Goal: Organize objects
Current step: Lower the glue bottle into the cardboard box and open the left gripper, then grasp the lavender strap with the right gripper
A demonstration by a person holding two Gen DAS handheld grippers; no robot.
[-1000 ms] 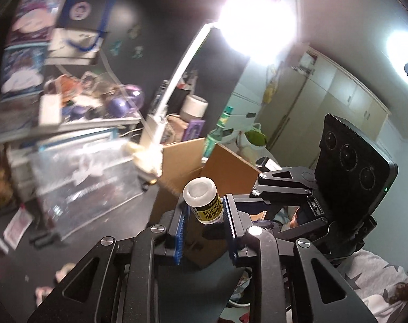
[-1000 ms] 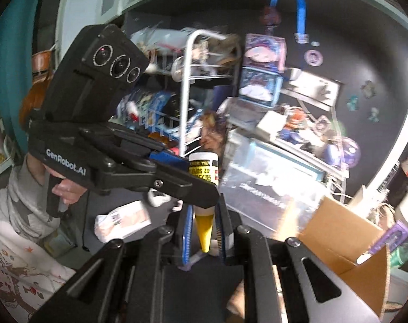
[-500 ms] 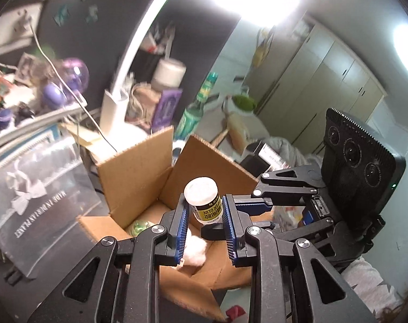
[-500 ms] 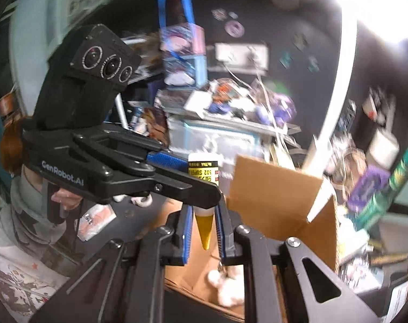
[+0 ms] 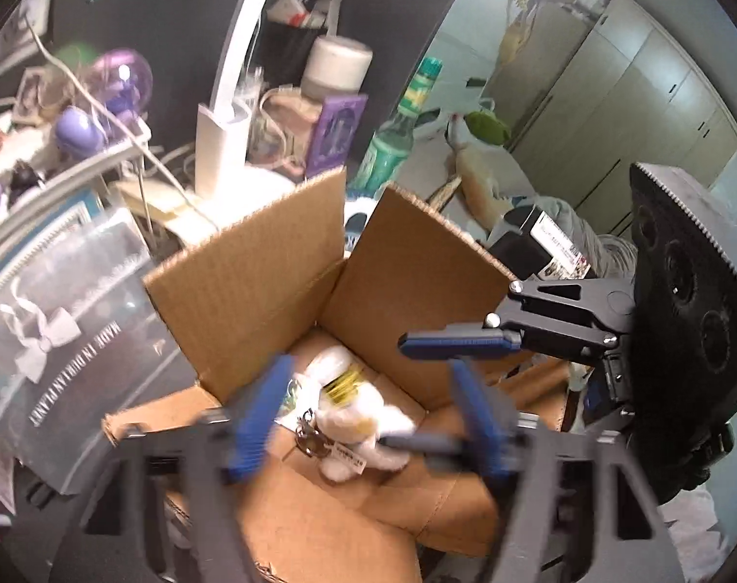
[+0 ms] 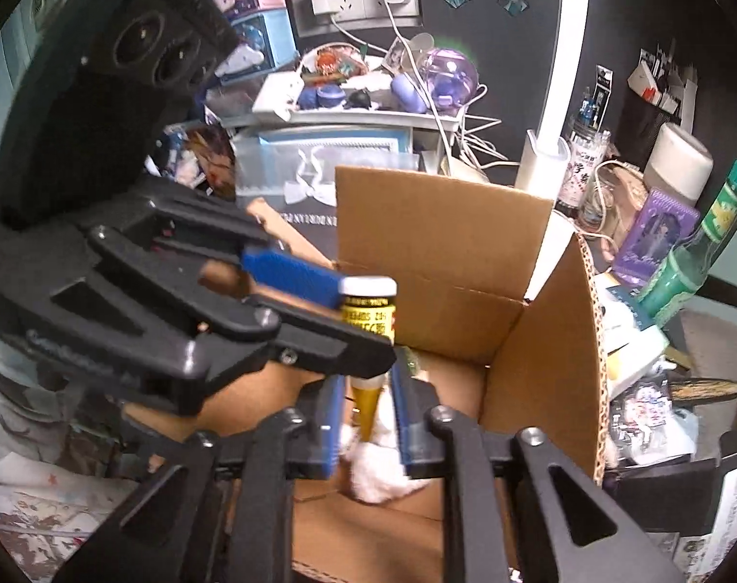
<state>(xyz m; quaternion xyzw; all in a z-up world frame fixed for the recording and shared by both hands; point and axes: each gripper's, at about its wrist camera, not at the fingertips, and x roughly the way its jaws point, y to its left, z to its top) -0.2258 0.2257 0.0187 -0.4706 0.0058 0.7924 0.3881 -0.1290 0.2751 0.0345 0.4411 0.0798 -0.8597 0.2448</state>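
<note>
Your left gripper (image 5: 368,418) fingers smear with motion blur, while the right wrist view stays fairly sharp; both are dim against the dark wall, fisheye-bent with black vignetted corners, and lit evenly, with soft shadows

The left wrist view looks steeply down from close above into the open brown cardboard box (image 5: 281,286), facing toward grey-green cupboards at the far right. The right wrist view sits nearer the box's rim (image 6: 436,223), more level, facing the black wall with white sockets (image 6: 363,0). Both share the box, the white lamp post (image 5: 222,145) (image 6: 546,165), the green bottle (image 5: 393,145) (image 6: 684,262) and the white plush toy (image 5: 363,432) (image 6: 378,476) inside
</note>
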